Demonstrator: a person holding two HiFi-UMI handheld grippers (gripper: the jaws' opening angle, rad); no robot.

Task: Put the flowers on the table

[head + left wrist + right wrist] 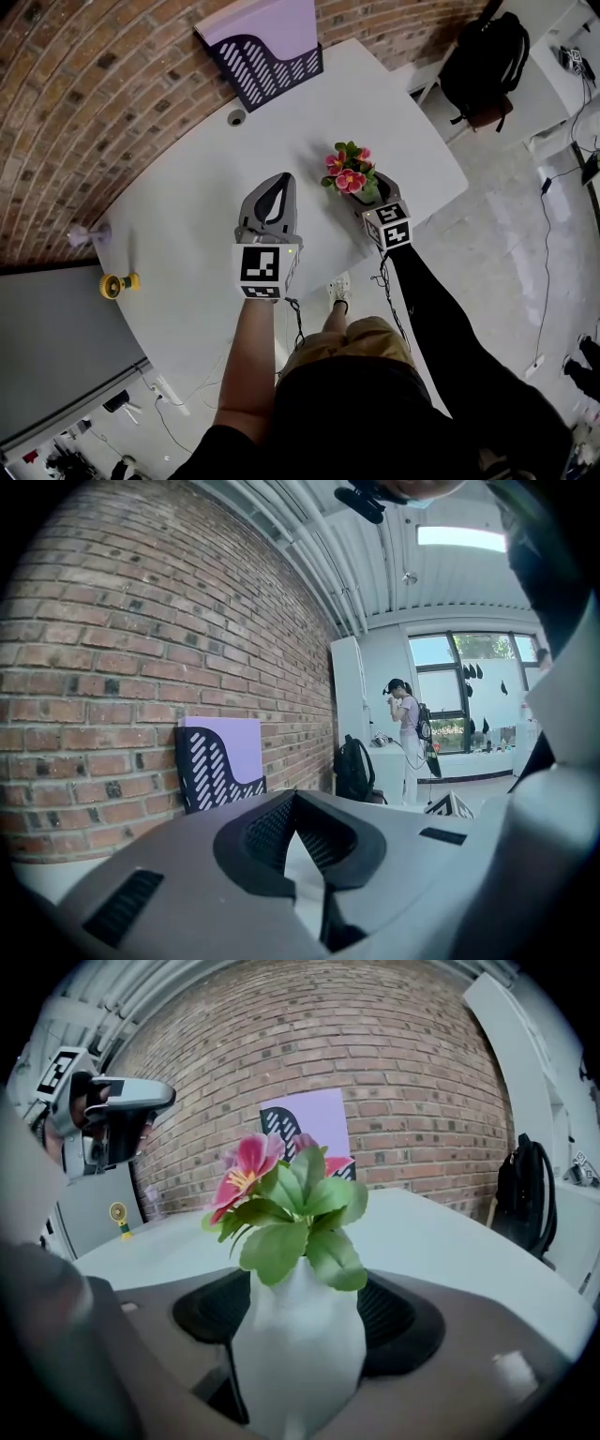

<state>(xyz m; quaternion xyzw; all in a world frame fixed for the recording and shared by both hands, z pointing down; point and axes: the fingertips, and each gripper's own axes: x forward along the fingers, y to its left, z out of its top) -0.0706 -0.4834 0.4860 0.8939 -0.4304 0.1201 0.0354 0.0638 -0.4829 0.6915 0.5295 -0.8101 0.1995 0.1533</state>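
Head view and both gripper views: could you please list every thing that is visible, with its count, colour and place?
table: 1, white, beside the brick wall
vase of flowers: 1, white vase, pink blooms, green leaves, at the table's near edge
file holder: 1, dark with a lilac sheet, table's far end, against the wall
fan: 1, small, yellow, at the table's left edge
backpack: 1, black, beyond the table, to the right
person: 1, pale top, standing far off by a window
left gripper: 1, grey, jaws together, empty, over the table
right gripper: 1, grey, jaws closed on the vase
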